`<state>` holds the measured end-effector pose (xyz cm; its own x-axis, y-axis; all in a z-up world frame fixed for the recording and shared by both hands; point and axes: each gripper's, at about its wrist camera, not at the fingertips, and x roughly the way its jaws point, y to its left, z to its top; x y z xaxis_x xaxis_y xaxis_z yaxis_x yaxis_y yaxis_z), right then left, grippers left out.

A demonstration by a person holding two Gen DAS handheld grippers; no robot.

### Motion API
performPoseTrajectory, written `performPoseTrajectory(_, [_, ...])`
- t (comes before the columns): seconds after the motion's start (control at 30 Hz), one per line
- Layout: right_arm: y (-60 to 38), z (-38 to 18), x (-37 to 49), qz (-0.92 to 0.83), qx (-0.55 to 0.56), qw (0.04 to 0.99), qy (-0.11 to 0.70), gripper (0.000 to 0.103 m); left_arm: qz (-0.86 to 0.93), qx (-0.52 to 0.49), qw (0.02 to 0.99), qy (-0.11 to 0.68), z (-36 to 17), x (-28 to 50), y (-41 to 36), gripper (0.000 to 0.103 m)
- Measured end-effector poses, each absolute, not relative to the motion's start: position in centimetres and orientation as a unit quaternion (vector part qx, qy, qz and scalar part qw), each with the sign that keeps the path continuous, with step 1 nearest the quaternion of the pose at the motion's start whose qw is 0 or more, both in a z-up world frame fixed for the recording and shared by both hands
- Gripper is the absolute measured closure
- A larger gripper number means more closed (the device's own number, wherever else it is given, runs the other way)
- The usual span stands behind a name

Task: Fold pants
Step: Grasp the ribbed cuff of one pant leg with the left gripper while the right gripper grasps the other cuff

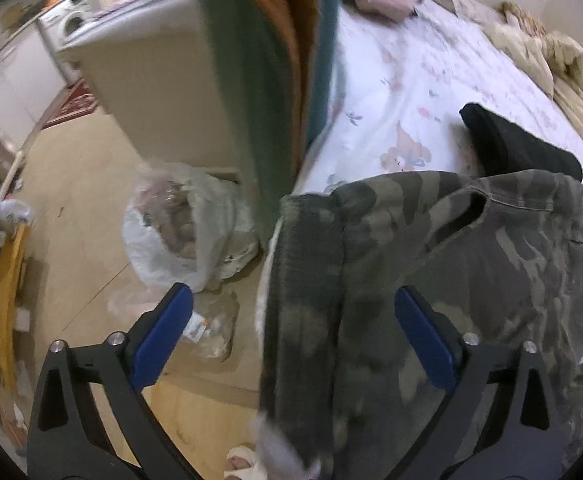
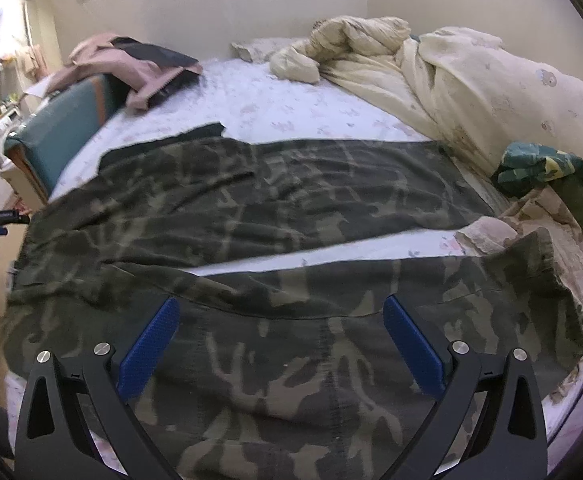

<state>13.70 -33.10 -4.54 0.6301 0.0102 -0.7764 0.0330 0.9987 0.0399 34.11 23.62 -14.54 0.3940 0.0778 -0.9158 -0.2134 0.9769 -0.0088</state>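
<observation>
Bed (image 2: 291, 92) under a pale printed sheet, crumpled cream duvet (image 2: 471, 80) heaped along its far right side. Camouflage pants (image 2: 251, 200) spread flat across the bed's near half, legs side by side with a strip of sheet between, waist end draped over the bed's left edge (image 1: 311, 280). Black garment (image 1: 519, 144), possibly a sock, touching the pants' far edge. Clear plastic bag (image 1: 179, 224) on the floor beside the bed. Right gripper (image 2: 281, 346) above the nearer leg, fingers (image 2: 151, 348) wide apart. Left gripper (image 1: 293, 346) at the waist end, fingers (image 1: 163, 336) apart, gripping nothing.

Floral-sheeted bed (image 2: 291, 100), camouflage pants (image 2: 275, 200) spread across it, rumpled cream duvet (image 2: 471, 92) alongside
</observation>
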Motion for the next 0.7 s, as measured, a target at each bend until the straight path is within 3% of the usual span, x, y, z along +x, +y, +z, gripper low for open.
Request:
performPoseTrajectory(0.2, [-33.8,-6.3,14.9,-0.029,0.015,0.891,0.453,0.0,0.062,-0.098,0.818,0.563,-18.1,37.9,25.3,0.008])
performPoseTrajectory(0.23, [-33.9,-6.5,15.1,-0.032,0.013,0.889,0.456,0.0,0.052,-0.112,0.812,0.571,-18.7,38.3,25.6,0.012])
performPoseTrajectory(0.3, [-34.6,-6.7,15.6,-0.035,0.024,0.885,0.464,0.0,0.013,-0.144,0.808,0.571,-19.1,38.8,25.7,0.049])
performPoseTrajectory(0.53, [-43.5,-5.5,24.9,-0.092,0.11,0.883,0.448,0.0,0.027,-0.094,0.818,0.566,-16.4,38.7,23.7,0.07])
performPoseTrajectory(0.7, [-51.1,-7.2,34.7,-0.159,0.043,0.872,0.462,0.0,0.037,-0.033,0.828,0.558,-14.1,38.4,21.8,0.083])
